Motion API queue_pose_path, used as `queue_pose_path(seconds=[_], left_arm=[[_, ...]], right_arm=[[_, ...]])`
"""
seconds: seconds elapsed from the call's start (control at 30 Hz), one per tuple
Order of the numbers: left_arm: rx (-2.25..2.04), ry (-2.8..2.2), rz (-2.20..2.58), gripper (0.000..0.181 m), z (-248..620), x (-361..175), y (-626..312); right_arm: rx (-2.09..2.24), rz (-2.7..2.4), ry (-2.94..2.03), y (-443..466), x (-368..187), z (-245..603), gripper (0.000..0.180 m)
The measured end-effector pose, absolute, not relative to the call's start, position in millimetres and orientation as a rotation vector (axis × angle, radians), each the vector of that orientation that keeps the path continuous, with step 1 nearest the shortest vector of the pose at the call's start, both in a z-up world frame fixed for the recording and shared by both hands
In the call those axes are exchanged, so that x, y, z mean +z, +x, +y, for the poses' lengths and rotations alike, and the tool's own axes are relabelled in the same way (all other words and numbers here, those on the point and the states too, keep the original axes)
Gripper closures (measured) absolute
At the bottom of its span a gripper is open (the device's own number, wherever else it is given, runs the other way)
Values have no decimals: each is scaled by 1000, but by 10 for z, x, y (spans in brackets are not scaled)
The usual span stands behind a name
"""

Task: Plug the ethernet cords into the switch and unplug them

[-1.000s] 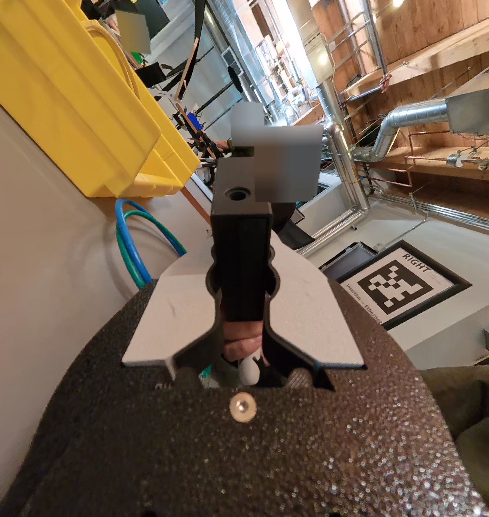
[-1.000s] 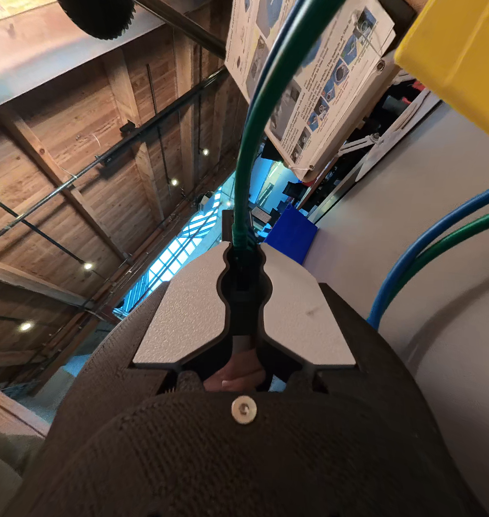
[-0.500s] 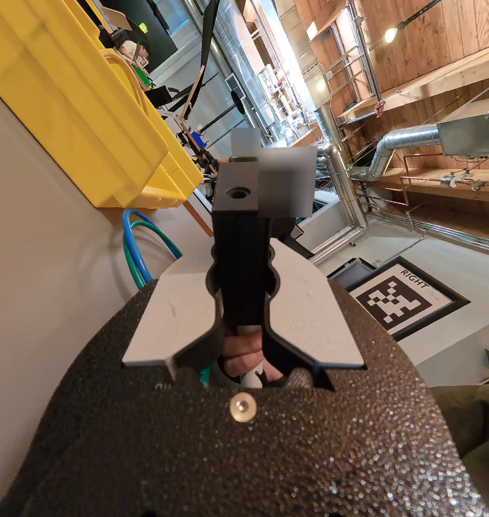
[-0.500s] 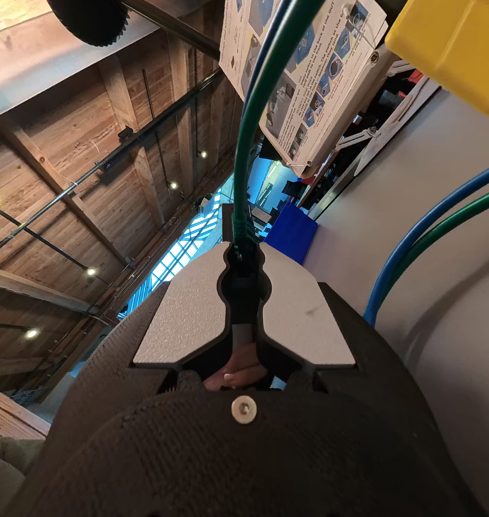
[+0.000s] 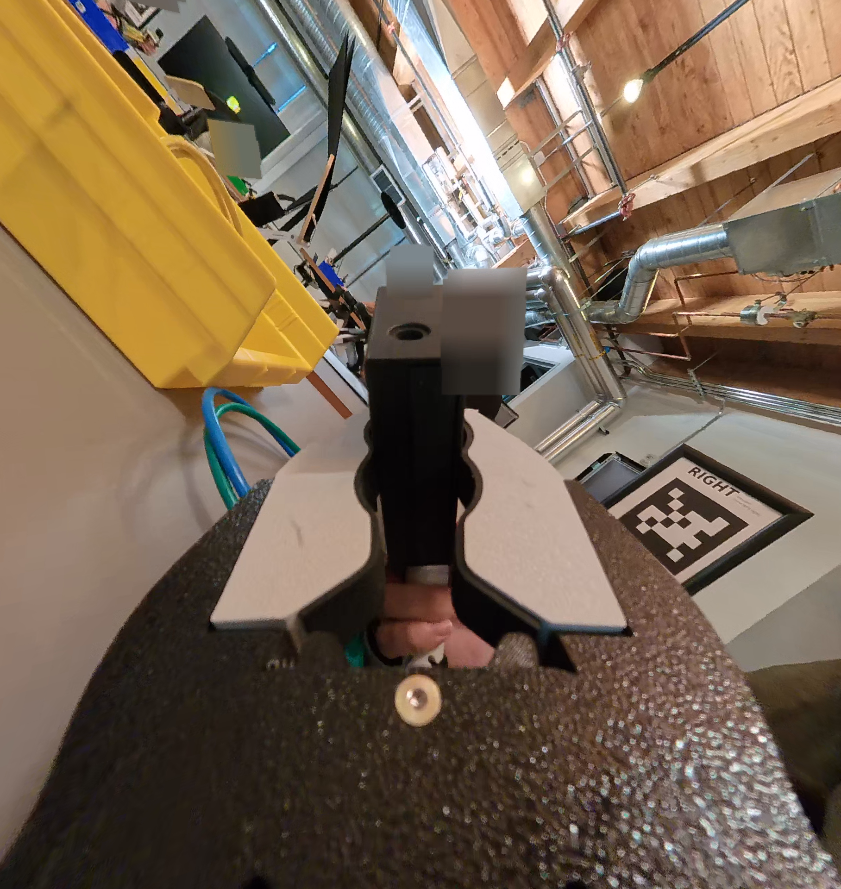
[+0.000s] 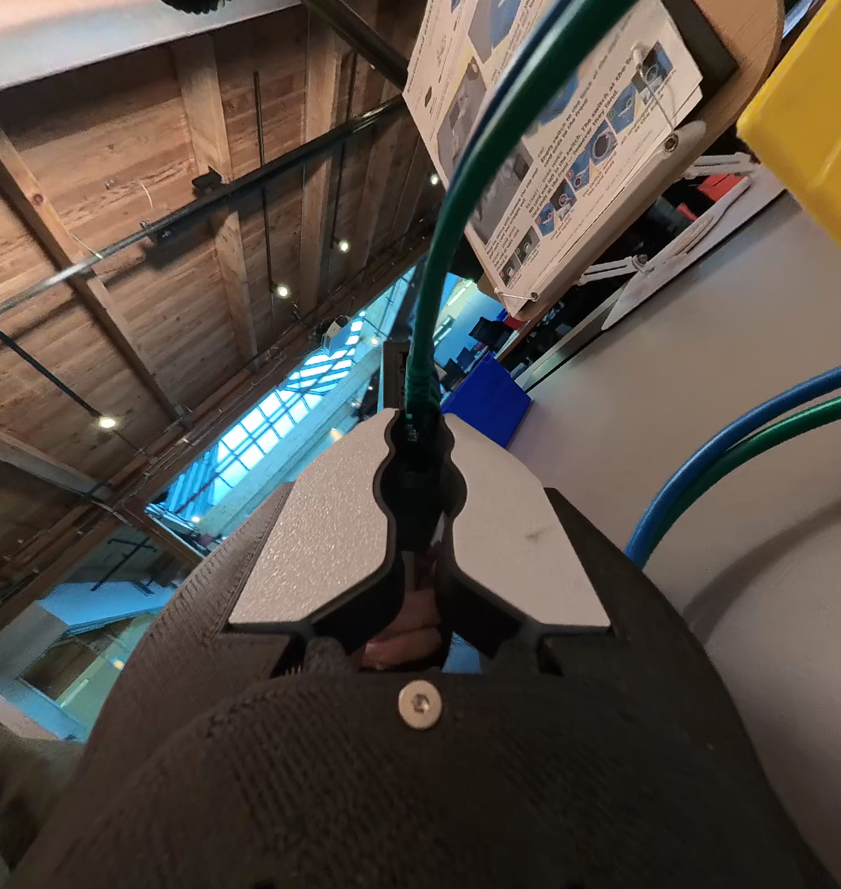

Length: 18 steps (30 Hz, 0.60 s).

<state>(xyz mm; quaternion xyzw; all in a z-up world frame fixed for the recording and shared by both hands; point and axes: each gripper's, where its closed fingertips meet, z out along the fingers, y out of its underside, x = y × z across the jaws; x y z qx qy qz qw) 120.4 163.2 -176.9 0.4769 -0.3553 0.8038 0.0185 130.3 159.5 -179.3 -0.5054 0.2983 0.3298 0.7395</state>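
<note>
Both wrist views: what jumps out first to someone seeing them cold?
In the left wrist view, the left tongs are clamped on a tall black rectangular switch block, with big yellow plastic bins on the grey tabletop behind. In the right wrist view, the right tongs grip the green ethernet cord at its connector, the cable arcing up past a printed instruction sheet.

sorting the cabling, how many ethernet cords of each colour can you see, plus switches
green cord: 1
blue cord: 1
black switch: 1
total: 3
</note>
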Motion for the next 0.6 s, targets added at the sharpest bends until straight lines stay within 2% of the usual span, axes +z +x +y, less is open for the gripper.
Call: queue_pose_path(seconds=[0.33, 0.6], left_arm=[[2535, 1606, -1019, 153, 1909, -1795, 1231], [2778, 1640, -924, 152, 2425, -1423, 1049]], right_arm=[[566, 596, -1172, 1483, -1570, 1379, 168], [592, 285, -1357, 1307, -605, 1229, 168]])
